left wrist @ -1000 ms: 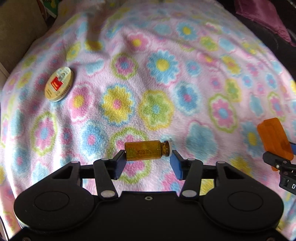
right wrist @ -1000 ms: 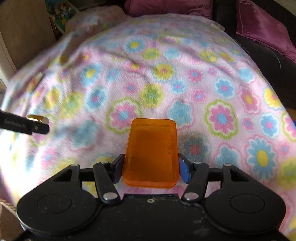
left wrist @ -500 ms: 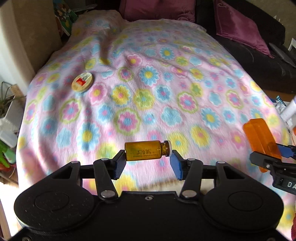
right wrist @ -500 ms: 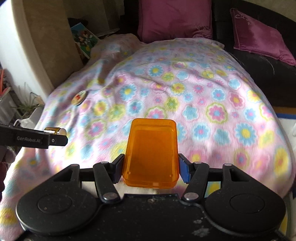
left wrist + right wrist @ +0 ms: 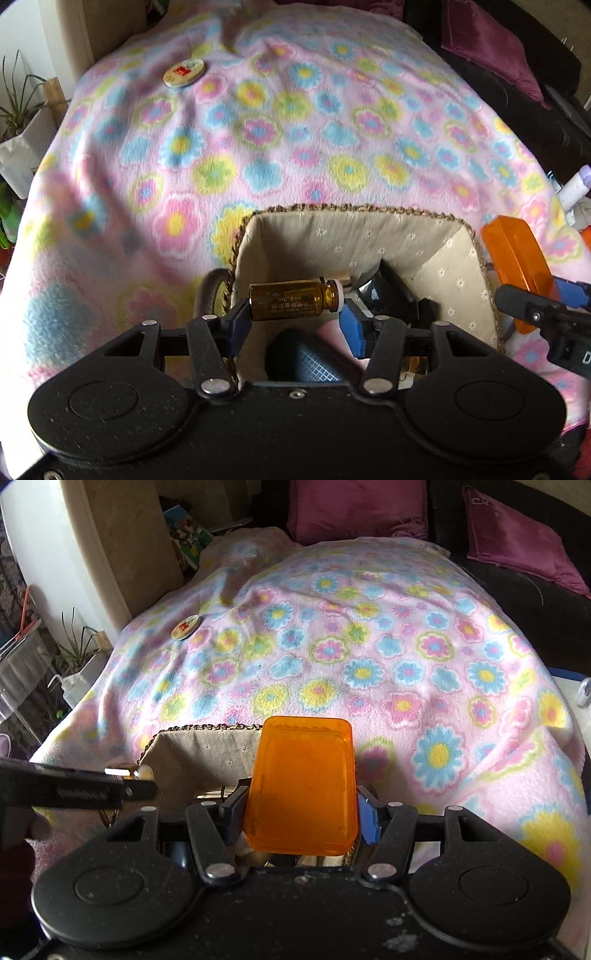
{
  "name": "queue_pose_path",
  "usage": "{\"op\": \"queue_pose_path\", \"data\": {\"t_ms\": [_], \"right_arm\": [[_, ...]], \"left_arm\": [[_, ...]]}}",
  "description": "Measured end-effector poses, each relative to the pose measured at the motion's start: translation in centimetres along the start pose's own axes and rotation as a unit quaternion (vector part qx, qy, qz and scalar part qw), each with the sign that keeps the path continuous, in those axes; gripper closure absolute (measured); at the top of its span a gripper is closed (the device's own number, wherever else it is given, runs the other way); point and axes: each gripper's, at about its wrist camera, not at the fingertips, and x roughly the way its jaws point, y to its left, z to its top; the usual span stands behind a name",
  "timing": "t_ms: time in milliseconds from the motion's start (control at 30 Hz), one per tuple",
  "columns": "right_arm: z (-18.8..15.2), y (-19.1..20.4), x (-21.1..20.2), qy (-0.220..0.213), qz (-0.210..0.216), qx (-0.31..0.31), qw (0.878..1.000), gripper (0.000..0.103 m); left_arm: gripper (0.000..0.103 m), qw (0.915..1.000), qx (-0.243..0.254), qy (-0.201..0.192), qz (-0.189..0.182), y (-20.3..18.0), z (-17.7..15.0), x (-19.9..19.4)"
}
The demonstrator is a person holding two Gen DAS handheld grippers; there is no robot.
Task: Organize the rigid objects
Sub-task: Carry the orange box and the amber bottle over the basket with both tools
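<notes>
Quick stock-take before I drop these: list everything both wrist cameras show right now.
amber vial: one, brown glass, sideways in left gripper, above basket
orange box: one, translucent, in right gripper
basket: one, beige floral lining, braided rim, near blanket edge, dark items inside
round tin: one, cream with red label, far left on blanket
blanket: one, pink floral
cushions: two, magenta, behind
left gripper: black, blue pads
right gripper: same

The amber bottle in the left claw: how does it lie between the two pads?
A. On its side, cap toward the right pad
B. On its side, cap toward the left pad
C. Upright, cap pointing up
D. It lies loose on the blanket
A: in the left wrist view the amber bottle is clamped sideways in the left claw, above the fabric-lined basket, its white-rimmed cap against the right pad.
</notes>
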Motion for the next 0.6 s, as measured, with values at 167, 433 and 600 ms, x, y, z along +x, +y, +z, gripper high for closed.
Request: {"op": "queue_pose_path", "data": {"t_ms": [167, 433, 600], "right_arm": [[0.0, -0.1, 1.5, 0.025, 0.003, 0.006, 1.0, 0.044], [-0.2, 0.3, 1.8, 0.036, -0.001, 0.0, 0.999, 0.045], [-0.2, 0.2, 1.7, 0.035, 0.0, 0.0, 0.999, 0.045]], "left_arm": [[0.053, 0.9998, 0.015, -0.002, 0.012, -0.6, -0.6, 0.5], [0.053, 0.9995, 0.016, 0.019, 0.018, -0.6, -0.8, 1.2], [0.053, 0.9994, 0.018, 0.023, 0.02, -0.7, -0.8, 1.3]]}}
